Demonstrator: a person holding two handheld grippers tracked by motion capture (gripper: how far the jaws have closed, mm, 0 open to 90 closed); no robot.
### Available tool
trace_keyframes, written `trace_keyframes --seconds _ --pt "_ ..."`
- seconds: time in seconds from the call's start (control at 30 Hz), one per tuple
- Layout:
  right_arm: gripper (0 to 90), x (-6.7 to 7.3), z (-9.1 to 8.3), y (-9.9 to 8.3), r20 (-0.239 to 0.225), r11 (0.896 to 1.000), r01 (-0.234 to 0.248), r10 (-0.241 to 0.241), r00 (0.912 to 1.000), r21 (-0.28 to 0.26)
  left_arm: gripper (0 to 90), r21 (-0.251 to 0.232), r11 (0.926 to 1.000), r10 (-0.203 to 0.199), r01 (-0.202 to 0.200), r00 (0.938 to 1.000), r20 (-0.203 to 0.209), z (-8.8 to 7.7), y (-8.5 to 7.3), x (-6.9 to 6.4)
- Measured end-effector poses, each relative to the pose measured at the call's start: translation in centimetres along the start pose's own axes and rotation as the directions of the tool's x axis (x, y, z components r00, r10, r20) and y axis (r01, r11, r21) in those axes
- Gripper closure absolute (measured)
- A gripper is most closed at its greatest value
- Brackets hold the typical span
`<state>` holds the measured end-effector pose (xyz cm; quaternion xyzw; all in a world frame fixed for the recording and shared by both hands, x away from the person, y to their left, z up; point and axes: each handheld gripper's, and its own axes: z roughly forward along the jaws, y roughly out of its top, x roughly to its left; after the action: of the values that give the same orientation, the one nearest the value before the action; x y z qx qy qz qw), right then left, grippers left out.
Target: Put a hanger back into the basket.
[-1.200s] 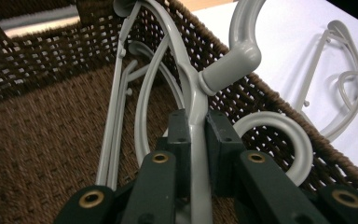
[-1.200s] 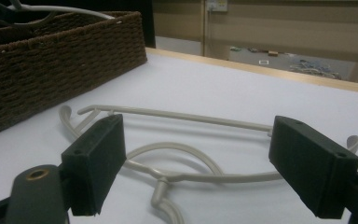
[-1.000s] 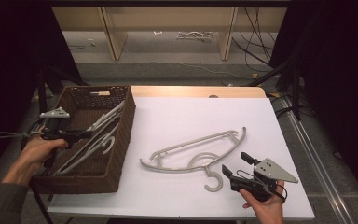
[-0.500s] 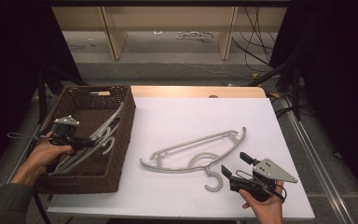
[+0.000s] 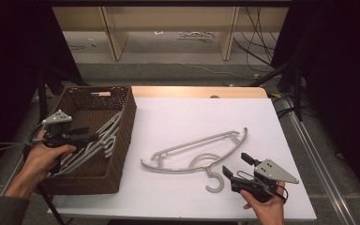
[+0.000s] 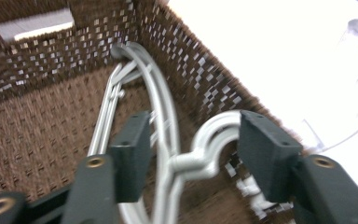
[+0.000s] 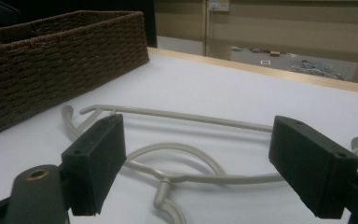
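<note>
**Light plastic hangers: one dropped in the basket, one waiting on the worktop**

The left tool (image 5: 82, 137) hangs over the woven basket (image 5: 122, 140) at the left of the worktop (image 5: 192, 117). Its jaws have just been opening and now stand apart; the pale grey hangers in the basket (image 6: 168, 140) lie between and below the pads, but the pads do not press on them. The hangers lean against the basket's right wall, hooks toward the near end.

The right tool (image 5: 236, 165) rests near the front edge with its jaws wide and nothing between them. Just in front of it lies the hanger on the worktop (image 5: 194, 152), flat, its hook (image 5: 214, 182) pointing toward the person and lying just beside the tool.

This hanger looks like moulded plastic: thin, smooth, probably very light, stiff enough to lift from one point yet springy along its long curved shoulders. The rounded, glossy bars could slip or swivel in flat pads. The best hold is likely the neck, where hook meets the arched centre, so that it hangs balanced; a grip far out on a shoulder end would let it tip. Lying flat on the smooth white surface, it leaves little room under the bars, so the pads must come in low.

The basket is dark brown wicker, rough and rigid, with open weave that a hook tip could snag on.
</note>
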<state>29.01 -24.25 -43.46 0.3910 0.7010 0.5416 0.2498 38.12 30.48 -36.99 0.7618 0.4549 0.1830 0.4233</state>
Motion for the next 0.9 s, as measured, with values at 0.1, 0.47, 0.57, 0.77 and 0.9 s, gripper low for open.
trace_keyframes --seconds 0.1,0.47,0.57,0.77,0.9 --pt "19.7 0.0 -0.1 0.0 -0.004 1.0 -0.005 0.005 1.0 0.013 38.8 -0.059 0.9982 0.013 -0.013 0.9999 -0.003 -0.7 0.4 -2.1" --pt "19.7 0.0 -0.2 0.1 0.009 1.0 0.005 -0.005 0.9999 0.012 29.3 -0.178 0.9832 0.049 -0.038 0.9971 0.059 -0.9 0.7 -8.5" --pt "19.7 0.0 -0.2 0.1 0.008 1.0 0.015 -0.015 0.9999 0.005 28.0 -0.2 0.9784 0.073 -0.053 0.9926 0.097 -0.7 0.5 -10.4" --pt "19.7 -0.2 -0.1 0.1 0.01 0.999 0.049 -0.048 0.9988 -0.02 24.8 -0.224 0.9674 0.151 -0.118 0.9793 0.135 -0.2 0.7 -13.6" --pt "19.7 -0.2 0.0 0.1 0.013 0.999 0.043 -0.042 0.999 -0.024 24.0 -0.231 0.9638 0.171 -0.134 0.9738 0.15 0.4 0.8 -14.9"
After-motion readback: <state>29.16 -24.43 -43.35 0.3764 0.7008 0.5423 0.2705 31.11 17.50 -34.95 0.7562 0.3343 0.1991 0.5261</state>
